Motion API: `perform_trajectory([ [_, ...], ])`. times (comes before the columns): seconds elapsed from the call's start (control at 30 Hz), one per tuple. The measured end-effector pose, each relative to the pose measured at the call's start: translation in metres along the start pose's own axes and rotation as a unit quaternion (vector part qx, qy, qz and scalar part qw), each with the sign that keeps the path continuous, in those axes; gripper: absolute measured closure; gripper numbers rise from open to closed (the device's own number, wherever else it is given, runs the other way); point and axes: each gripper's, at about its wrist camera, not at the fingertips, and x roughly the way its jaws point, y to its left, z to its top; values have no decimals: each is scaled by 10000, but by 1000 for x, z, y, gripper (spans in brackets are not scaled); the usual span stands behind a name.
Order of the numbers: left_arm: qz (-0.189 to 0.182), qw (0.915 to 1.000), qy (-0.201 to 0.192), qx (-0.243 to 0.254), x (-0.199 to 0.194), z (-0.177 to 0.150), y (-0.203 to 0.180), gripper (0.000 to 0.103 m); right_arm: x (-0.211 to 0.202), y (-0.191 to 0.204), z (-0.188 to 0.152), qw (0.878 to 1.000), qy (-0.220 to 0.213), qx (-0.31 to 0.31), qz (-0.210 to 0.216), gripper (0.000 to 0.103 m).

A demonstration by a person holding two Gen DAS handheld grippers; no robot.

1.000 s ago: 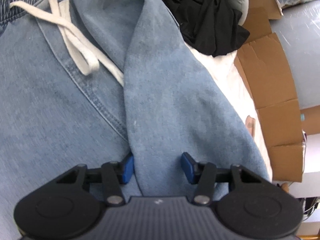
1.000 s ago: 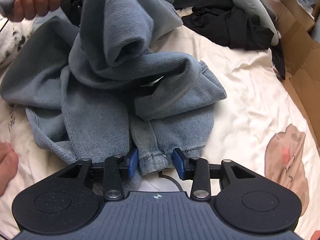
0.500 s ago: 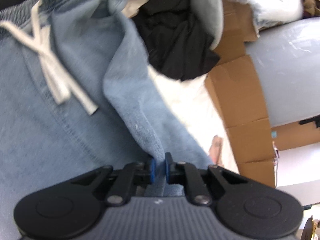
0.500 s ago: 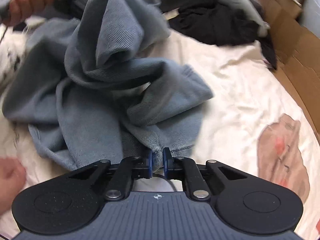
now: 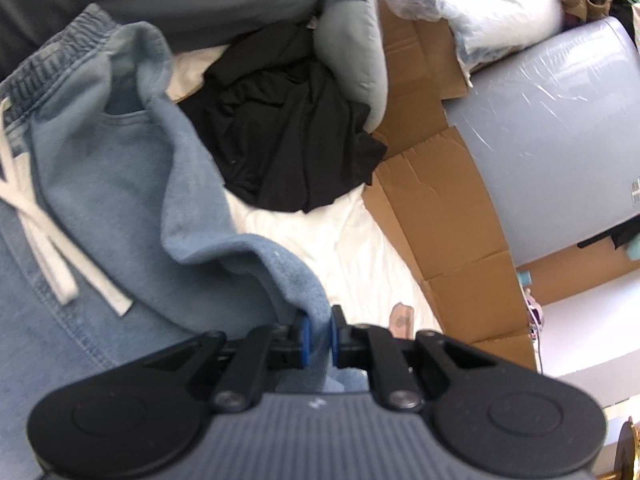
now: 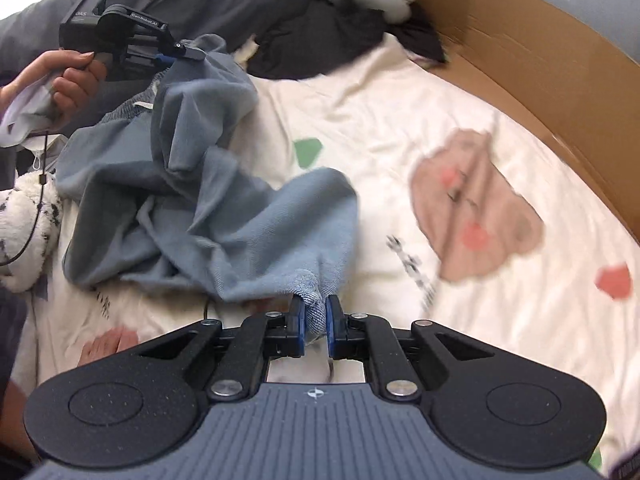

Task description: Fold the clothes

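Light blue denim trousers (image 5: 100, 184) with an elastic waistband and a white drawstring (image 5: 36, 216) fill the left of the left wrist view. My left gripper (image 5: 318, 330) is shut on a fold of their cloth near the waist. In the right wrist view the same trousers (image 6: 208, 216) hang crumpled over the cream printed bedsheet (image 6: 400, 120). My right gripper (image 6: 316, 320) is shut on a leg hem. The left gripper (image 6: 176, 54) shows at the upper left of that view, held by a hand (image 6: 68, 80), with cloth hanging from it.
A black garment (image 5: 288, 128) and a grey padded garment (image 5: 352, 48) lie on the bed behind the trousers. Brown cardboard (image 5: 440, 200) lines the bed's right side, also seen as cardboard (image 6: 540, 60). A white fluffy item (image 6: 24, 236) sits at the left. Bare toes (image 6: 108, 346) rest on the sheet.
Both grippers went from open to shut on the trousers. Both then lifted, and the right one swung rightward, drawing the leg hem out over the sheet.
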Motion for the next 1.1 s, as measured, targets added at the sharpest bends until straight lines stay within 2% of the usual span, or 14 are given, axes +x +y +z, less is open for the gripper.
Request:
perform_trajectory([
  [0.3, 14, 10000, 1, 88, 16, 9, -12, 93, -44, -23, -29, 9976, 379, 576, -109, 94],
  [0.43, 37, 10000, -4, 81, 21, 13, -14, 93, -61, -29, -43, 9947, 544, 864, 123, 95],
  [0.57, 32, 10000, -22, 62, 23, 16, -17, 93, -80, -42, -54, 9886, 503, 1375, 343, 95],
  [0.63, 29, 10000, -17, 81, 25, 17, -19, 94, -86, -49, -60, 9858, 467, 1583, 311, 94],
  [0.8, 71, 9998, 68, 162, 40, 19, -25, 95, -82, -76, -76, 9787, 378, 2017, 29, 94],
  [1.0, 195, 9992, 111, 338, 64, 22, -36, 95, -52, -113, -88, 9724, 450, 2262, -348, 94],
  [1.1, 257, 9986, 123, 457, 78, 25, -41, 94, -34, -135, -91, 9631, 379, 2564, -720, 93],
])
